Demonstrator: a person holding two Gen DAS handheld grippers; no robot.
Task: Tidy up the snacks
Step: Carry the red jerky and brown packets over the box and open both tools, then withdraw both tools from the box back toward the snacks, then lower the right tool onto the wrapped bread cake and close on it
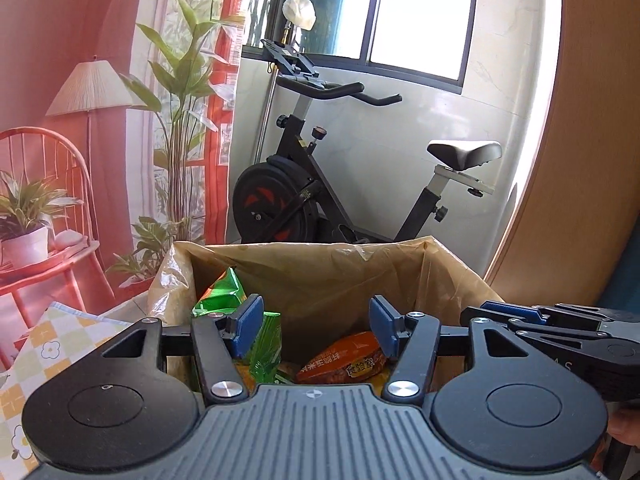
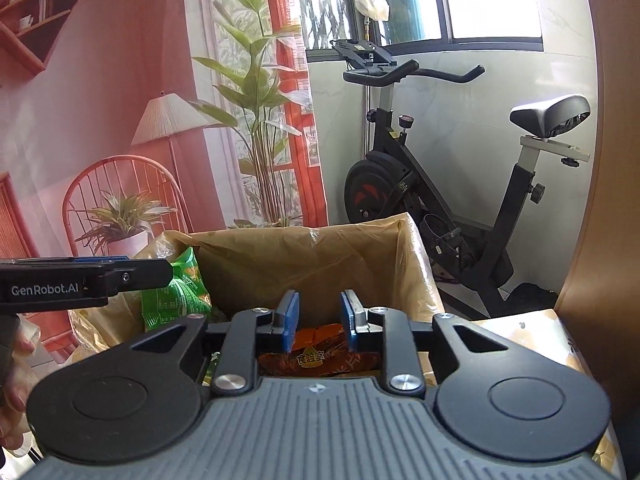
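A box lined with a tan plastic bag [image 1: 320, 272] stands in front of both grippers; it also shows in the right wrist view [image 2: 304, 256]. Inside it lie a green snack bag [image 1: 224, 292] and an orange snack packet [image 1: 344, 358]; both show in the right wrist view, the green bag [image 2: 176, 292] and the orange packet [image 2: 316, 354]. My left gripper [image 1: 316, 326] is open and empty above the box's near rim. My right gripper [image 2: 318, 320] is partly open and empty, just above the orange packet. Each gripper shows side-on in the other's view.
A black exercise bike [image 1: 316, 184] stands behind the box by a window. A printed backdrop with a red chair and plants [image 1: 80, 160] hangs at the left. A checked cloth [image 1: 52, 344] covers the surface at the left. A wooden panel [image 1: 592, 160] rises at the right.
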